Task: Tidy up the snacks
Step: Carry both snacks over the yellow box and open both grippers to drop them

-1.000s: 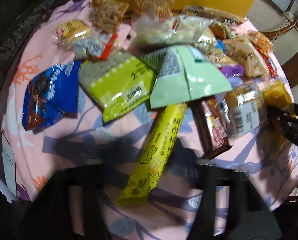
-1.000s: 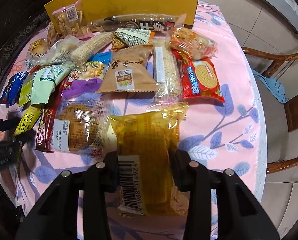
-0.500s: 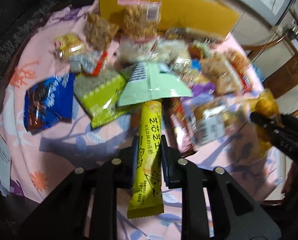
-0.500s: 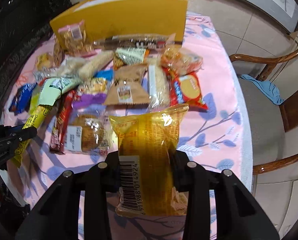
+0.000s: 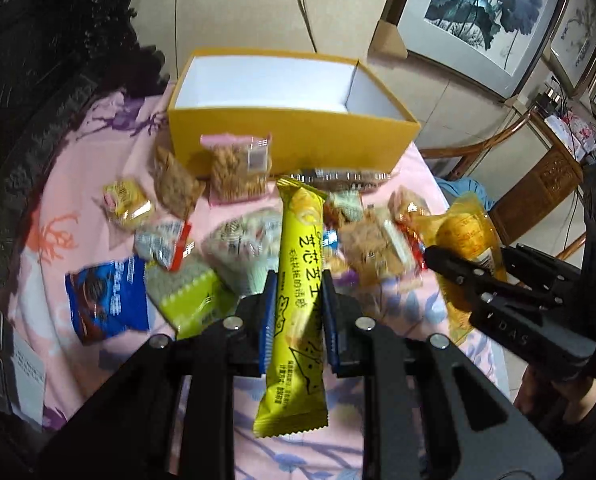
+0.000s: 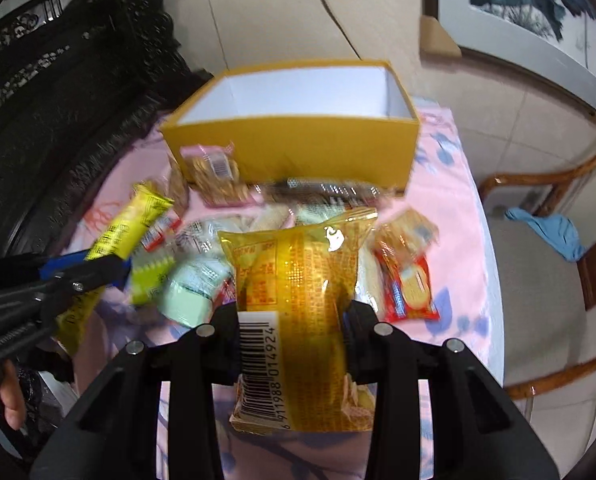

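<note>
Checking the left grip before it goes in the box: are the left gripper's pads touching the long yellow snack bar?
Touching. The left wrist view shows the left gripper with both pads pressed against the sides of the yellow snack bar, which hangs clear of the table.

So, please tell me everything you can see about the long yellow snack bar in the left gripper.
The long yellow snack bar is a slim, glossy plastic wrapper, bright yellow with black printed characters, a cartoon drawing and crimped ends. The left gripper is shut on its middle, both pads pressing its sides. It is held off the pink tablecloth, its far end pointing toward the open yellow box, its near end hanging free. The wrapper looks sealed and undamaged.
</note>
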Available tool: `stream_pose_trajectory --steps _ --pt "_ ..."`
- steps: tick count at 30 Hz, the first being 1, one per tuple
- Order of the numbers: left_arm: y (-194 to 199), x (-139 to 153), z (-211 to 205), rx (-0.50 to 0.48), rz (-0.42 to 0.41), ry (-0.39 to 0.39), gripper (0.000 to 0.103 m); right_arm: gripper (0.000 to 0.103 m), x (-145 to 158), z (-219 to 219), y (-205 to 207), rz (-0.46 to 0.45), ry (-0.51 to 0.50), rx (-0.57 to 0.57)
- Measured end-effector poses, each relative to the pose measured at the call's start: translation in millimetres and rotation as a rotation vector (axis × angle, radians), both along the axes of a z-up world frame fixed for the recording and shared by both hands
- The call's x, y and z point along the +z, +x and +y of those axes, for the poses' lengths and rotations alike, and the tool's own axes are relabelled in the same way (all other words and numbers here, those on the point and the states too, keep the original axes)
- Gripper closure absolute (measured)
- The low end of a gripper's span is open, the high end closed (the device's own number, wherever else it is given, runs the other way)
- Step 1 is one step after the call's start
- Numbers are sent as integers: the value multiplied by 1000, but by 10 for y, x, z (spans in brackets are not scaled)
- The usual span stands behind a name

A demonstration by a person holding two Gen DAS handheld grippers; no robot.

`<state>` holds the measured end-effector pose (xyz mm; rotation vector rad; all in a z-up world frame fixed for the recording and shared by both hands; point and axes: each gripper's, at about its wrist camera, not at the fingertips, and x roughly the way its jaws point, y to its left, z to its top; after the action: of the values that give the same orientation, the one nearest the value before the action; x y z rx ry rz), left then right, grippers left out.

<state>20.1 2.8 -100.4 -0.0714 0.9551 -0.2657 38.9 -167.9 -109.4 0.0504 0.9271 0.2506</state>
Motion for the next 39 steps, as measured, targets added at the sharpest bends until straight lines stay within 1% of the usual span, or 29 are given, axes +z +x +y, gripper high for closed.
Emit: stream_pose_trajectory --steps 2,5,9,11,13,17,20,27,28,29,30,31,32,33,34,36,39 --pt "162 98 -41 7 -24 3 83 65 93 19 175 -13 15 -1" --pt "568 357 -113 30 -90 25 83 65 349 44 554 -63 31 -8" --pt "1015 594 -158 53 -119 30 83 65 649 57 903 -120 44 -19" --pt "1152 661 -177 50 -129 27 83 65 761 66 1005 -148 42 -17" --pt "1246 694 -191 44 -136 27 83 65 791 72 1120 -155 36 -12" --pt "1476 671 -190 38 -132 33 83 65 745 78 1353 -136 30 -12" --pt "1698 647 -163 50 -119 25 83 65 758 102 1532 -137 21 -16" --pt "2044 583 -114 79 -99 31 82 64 770 93 1924 -139 -7 -50" --pt "2097 586 -103 90 -99 31 70 64 757 87 1993 -130 -16 -59" --pt "2150 599 -85 107 -102 32 51 60 737 77 2080 -117 -31 -73" --pt "2186 626 -62 141 -116 43 16 57 726 69 2129 -114 -49 -89" --pt "2189 656 -30 176 -141 49 7 45 710 45 2191 -110 -73 -111" --pt "2186 692 14 204 -171 36 7 39 702 18 2214 -110 -80 -120" --pt "2195 724 81 220 -182 3 7 39 703 -22 2220 -108 -75 -121" --pt "2204 730 109 225 -173 -3 7 39 713 -53 2201 -111 -74 -122" --pt "2185 724 153 228 -167 6 7 38 732 -119 2139 -124 -78 -128" --pt "2069 676 196 223 -148 18 7 38 737 -266 2048 -106 -56 -135"
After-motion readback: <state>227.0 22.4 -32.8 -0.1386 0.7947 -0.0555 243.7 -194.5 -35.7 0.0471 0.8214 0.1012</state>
